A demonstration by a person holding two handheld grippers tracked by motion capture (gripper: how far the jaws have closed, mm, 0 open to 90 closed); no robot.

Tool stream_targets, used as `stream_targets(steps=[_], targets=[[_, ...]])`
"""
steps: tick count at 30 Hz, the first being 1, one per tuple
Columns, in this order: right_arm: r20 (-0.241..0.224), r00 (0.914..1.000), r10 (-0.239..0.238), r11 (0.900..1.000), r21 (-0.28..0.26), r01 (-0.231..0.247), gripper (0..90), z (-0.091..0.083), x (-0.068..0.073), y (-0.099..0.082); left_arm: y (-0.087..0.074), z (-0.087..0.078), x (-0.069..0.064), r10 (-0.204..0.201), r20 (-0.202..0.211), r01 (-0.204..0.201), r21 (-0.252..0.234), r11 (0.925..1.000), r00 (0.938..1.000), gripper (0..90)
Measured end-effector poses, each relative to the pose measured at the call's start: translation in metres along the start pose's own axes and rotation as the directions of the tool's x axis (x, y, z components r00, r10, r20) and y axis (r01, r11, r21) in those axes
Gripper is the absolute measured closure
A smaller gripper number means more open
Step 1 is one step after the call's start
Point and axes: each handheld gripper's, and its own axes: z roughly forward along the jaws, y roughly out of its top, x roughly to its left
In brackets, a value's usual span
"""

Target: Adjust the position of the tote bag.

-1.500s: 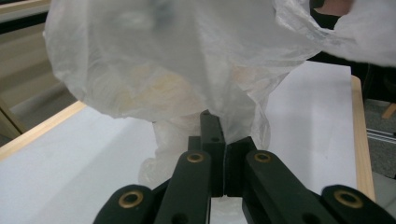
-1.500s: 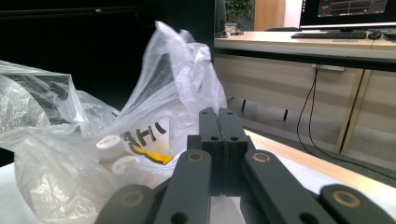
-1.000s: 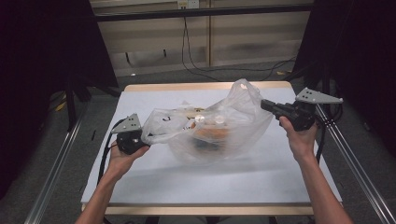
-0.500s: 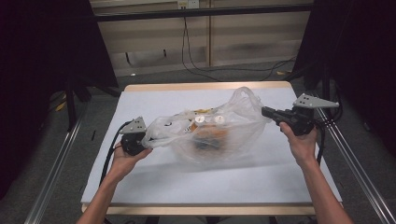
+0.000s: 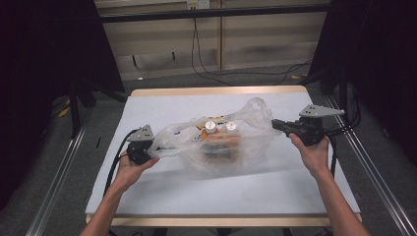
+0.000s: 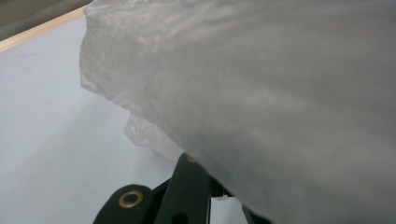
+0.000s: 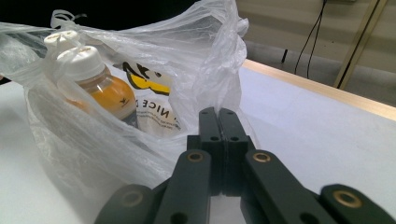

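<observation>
The clear plastic bag now sags lower toward the table than it did a second ago; it was held up and bulging, and it has flattened and spread since. The left gripper has dropped and drawn toward the person, and the right gripper has come down at the bag's far-right handle. I judge this to mean the bag is being lowered or stretched open between the two hands rather than carried off.

The bag sits at mid-table, and everything else is placed from it. At its left edge, the left gripper has film draped over its jaws in the left gripper view; I cannot tell whether they pinch it. At its right edge, the right gripper has its jaws pressed together, apparently nipping a thin fold of the bag.

Inside the bag stand two bottles of orange drink with white caps, side by side near the top of the bundle. Behind them lies a white packet with a black-and-yellow logo and the readable letters "NICE"; the rest of the wording is hidden by folds
</observation>
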Motion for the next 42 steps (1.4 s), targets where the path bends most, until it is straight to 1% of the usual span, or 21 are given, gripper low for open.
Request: stream_targets(steps=[3, 7, 8, 10, 15, 16, 19, 21, 22, 25, 30, 31, 32, 33, 34, 35, 36, 37, 40, 41, 42], targets=[[-0.006, 1.0000, -0.003, 0.9998, 0.020, 0.003, 90.0, 0.001, 0.000, -0.003, -0.002, 0.001, 0.000, 0.007, -0.002, -0.007, 0.017, 0.9998, 1.0000, 90.0], [-0.017, 0.9998, -0.004, 0.9992, 0.039, 0.005, 90.0, 0.002, -0.001, -0.007, -0.005, 0.004, -0.001, -0.001, 0.000, 0.001, 0.031, 0.9995, 1.0000, 90.0], [-0.023, 0.9997, -0.002, 0.9990, 0.045, 0.003, 90.0, 0.003, -0.002, -0.008, -0.006, 0.006, -0.001, -0.005, 0.010, 0.004, 0.032, 0.9995, 0.9999, 90.0], [-0.026, 0.9997, -0.001, 0.9982, 0.059, 0.002, 90.0, 0.004, -0.003, -0.012, -0.008, 0.008, -0.001, -0.002, 0.007, 0.002, 0.050, 0.9987, 1.0000, 90.0], [-0.024, 0.9997, 0.007, 0.9948, 0.102, -0.004, 90.0, 0.010, -0.006, -0.021, -0.013, 0.015, -0.001, -0.008, 0.014, 0.007, 0.076, 0.9971, 0.9999, 90.0], [-0.024, 0.9996, 0.016, 0.9944, 0.105, -0.014, 90.0, 0.011, -0.007, -0.023, -0.014, 0.015, 0.000, -0.002, 0.010, 0.002, 0.090, 0.9960, 0.9999, 90.0], [-0.028, 0.9995, 0.017, 0.9919, 0.127, -0.014, 90.0, 0.013, -0.007, -0.027, -0.015, 0.017, -0.001, -0.012, 0.017, 0.010, 0.090, 0.9959, 0.9998, 90.0], [-0.028, 0.9995, 0.017, 0.9896, 0.143, -0.013, 90.0, 0.015, -0.006, -0.030, -0.017, 0.019, -0.001, -0.014, 0.027, 0.011, 0.105, 0.9944, 0.9996, 90.0], [-0.030, 0.9994, 0.020, 0.9883, 0.152, -0.015, 90.0, 0.016, -0.006, -0.032, -0.019, 0.020, -0.001, -0.009, 0.024, 0.007, 0.110, 0.9939, 0.9997, 90.0], [-0.031, 0.9995, 0.011, 0.9839, 0.178, -0.006, 90.0, 0.018, -0.004, -0.036, -0.021, 0.021, 0.001, -0.022, 0.018, 0.019, 0.125, 0.9920, 0.9996, 90.0], [-0.035, 0.9993, -0.013, 0.9728, 0.231, 0.020, 90.0, 0.027, 0.000, -0.046, -0.027, 0.025, 0.004, -0.037, 0.016, 0.034, 0.149, 0.9883, 0.9992, 90.0], [-0.035, 0.9992, -0.019, 0.9712, 0.237, 0.027, 90.0, 0.029, 0.001, -0.047, -0.028, 0.026, 0.005, -0.027, 0.018, 0.024, 0.159, 0.9870, 0.9995, 90.0], [-0.035, 0.9991, -0.023, 0.9705, 0.239, 0.030, 90.0, 0.030, 0.001, -0.048, -0.029, 0.026, 0.004, -0.030, 0.023, 0.026, 0.165, 0.9859, 0.9993, 90.0], [-0.036, 0.9992, -0.020, 0.9698, 0.242, 0.028, 90.0, 0.031, 0.001, -0.050, -0.030, 0.027, 0.004, -0.032, 0.016, 0.029, 0.172, 0.9847, 0.9994, 90.0], [-0.037, 0.9991, -0.020, 0.9673, 0.252, 0.029, 90.0, 0.032, 0.001, -0.051, -0.031, 0.028, 0.004, -0.038, 0.023, 0.033, 0.165, 0.9857, 0.9990, 90.0], [-0.038, 0.9991, -0.018, 0.9659, 0.258, 0.027, 90.0, 0.032, 0.001, -0.053, -0.031, 0.028, 0.005, -0.029, 0.016, 0.026, 0.184, 0.9826, 0.9995, 90.0], [-0.035, 0.9992, -0.018, 0.9649, 0.261, 0.027, 90.0, 0.032, 0.001, -0.054, -0.033, 0.029, 0.005, -0.039, 0.017, 0.036, 0.182, 0.9826, 0.9991, 90.0], [-0.037, 0.9992, -0.016, 0.9634, 0.267, 0.025, 90.0, 0.033, 0.001, -0.056, -0.034, 0.030, 0.005, -0.037, 0.020, 0.032, 0.193, 0.9807, 0.9991, 90.0], [-0.037, 0.9991, -0.020, 0.9555, 0.293, 0.030, 90.0, 0.035, 0.001, -0.062, -0.035, 0.033, 0.005, -0.035, 0.024, 0.030, 0.200, 0.9793, 0.9991, 90.0], [-0.033, 0.9993, -0.016, 0.9524, 0.304, 0.025, 90.0, 0.036, 0.001, -0.064, -0.035, 0.033, 0.005, -0.037, 0.024, 0.031, 0.210, 0.9772, 0.9990, 90.0], [-0.039, 0.9991, -0.016, 0.9501, 0.311, 0.027, 90.0, 0.038, 0.001, -0.065, -0.036, 0.034, 0.005, -0.044, 0.031, 0.037, 0.200, 0.9790, 0.9986, 90.0]])
